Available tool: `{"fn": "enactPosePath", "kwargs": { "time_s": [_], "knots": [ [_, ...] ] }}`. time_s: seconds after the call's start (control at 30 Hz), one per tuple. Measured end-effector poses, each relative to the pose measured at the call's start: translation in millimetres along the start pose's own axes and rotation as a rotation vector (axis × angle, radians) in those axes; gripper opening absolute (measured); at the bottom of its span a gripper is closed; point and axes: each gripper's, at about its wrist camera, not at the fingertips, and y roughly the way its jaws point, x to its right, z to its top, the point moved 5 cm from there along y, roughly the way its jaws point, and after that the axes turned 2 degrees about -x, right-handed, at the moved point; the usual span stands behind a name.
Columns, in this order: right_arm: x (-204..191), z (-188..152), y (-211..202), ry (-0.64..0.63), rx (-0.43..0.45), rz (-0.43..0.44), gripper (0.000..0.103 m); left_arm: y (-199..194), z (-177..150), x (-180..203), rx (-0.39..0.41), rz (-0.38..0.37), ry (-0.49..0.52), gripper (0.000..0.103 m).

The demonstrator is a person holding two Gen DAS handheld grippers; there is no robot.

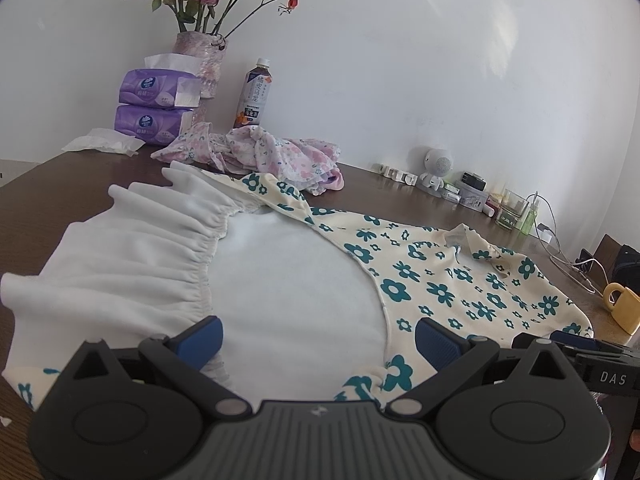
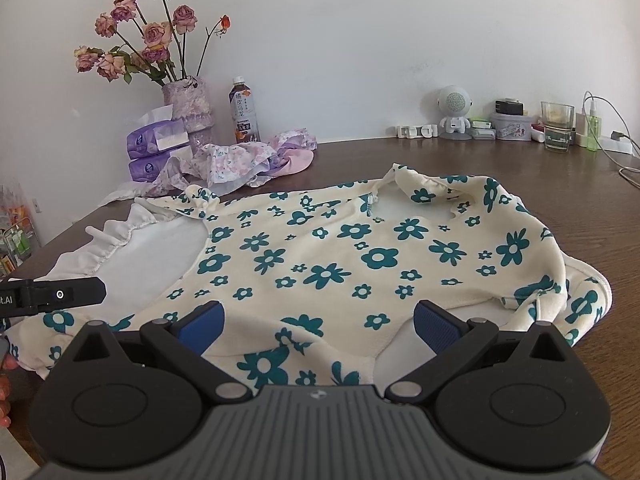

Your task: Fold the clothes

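A cream garment with teal flowers (image 2: 352,248) lies spread on the brown table (image 2: 460,160), its white lining and ruffled hem (image 1: 132,248) turned up on the left. My left gripper (image 1: 318,340) is open just above the near edge, over the white lining (image 1: 296,280). My right gripper (image 2: 318,332) is open too, low over the flowered cloth near its front edge. Nothing sits between either pair of blue pads. The right gripper's body (image 1: 592,360) shows at the right edge of the left wrist view, and the left gripper's body (image 2: 52,296) at the left edge of the right wrist view.
A crumpled pink floral garment (image 2: 248,160) lies behind. At the back left stand tissue packs (image 1: 156,104), a vase of roses (image 2: 188,108) and a drink bottle (image 1: 256,94). Small items, a glass (image 2: 556,126) and cables line the back right. A yellow mug (image 1: 624,306) sits at right.
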Motion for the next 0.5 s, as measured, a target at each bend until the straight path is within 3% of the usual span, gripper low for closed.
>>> {"fn": "enactPosePath", "kwargs": {
  "time_s": [0.5],
  "knots": [
    [-2.5, -0.6, 10.6, -0.011, -0.076, 0.015, 0.103, 0.2, 0.3, -0.4, -0.002, -0.007, -0.006, 0.103]
  ]
}}
